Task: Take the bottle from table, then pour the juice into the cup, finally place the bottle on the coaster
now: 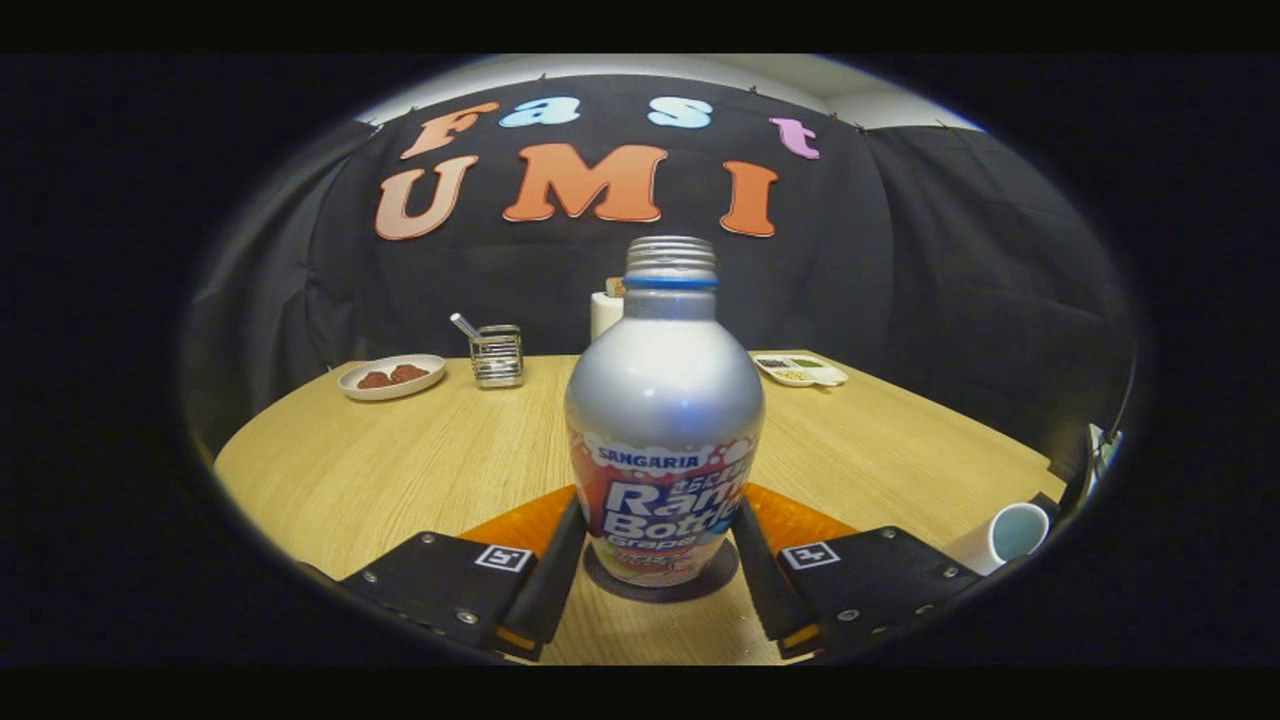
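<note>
Jaws parted around the bottle (664, 430), fingers (553, 570) flanking its lower body; contact cannot be told. Gripper (660, 565). Bottle upright, uncapped, on dark round coaster (660, 590). Cup (1005, 535) right of jaws, near table (400, 470) edge. Beyond: open tabletop, then plate (391, 377), wire caddy (497, 355), tray (800, 369).

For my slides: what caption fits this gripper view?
Gripper fingers flank an upright silver aluminium bottle standing on a dark round coaster, wooden table.
</note>
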